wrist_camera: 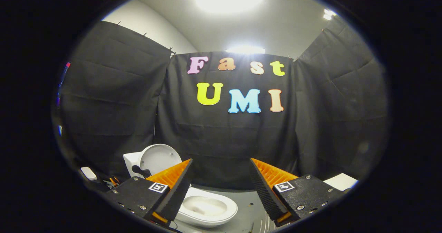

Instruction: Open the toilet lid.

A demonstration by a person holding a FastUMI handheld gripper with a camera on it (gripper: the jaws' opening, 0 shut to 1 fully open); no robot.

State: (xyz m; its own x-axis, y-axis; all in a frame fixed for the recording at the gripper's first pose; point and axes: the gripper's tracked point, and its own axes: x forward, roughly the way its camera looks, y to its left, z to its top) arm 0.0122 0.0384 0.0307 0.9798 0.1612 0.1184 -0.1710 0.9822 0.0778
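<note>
Already, your claw point(221, 181) gapes wide and empty just beyond the toilet bowl point(207, 208), whose lid point(159, 158) stands upright.

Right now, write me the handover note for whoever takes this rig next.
Gripper: fingers wide apart, holding nothing, raised above the toilet.
Toilet lid: already up, standing upright against the tank, beyond the left finger.
Toilet bowl: open, seat down, low between the fingers and nearer the left one.
Done: the lid appears fully open.
Left: probably nothing but to draw back; check that the lid holds upright by itself.
</note>
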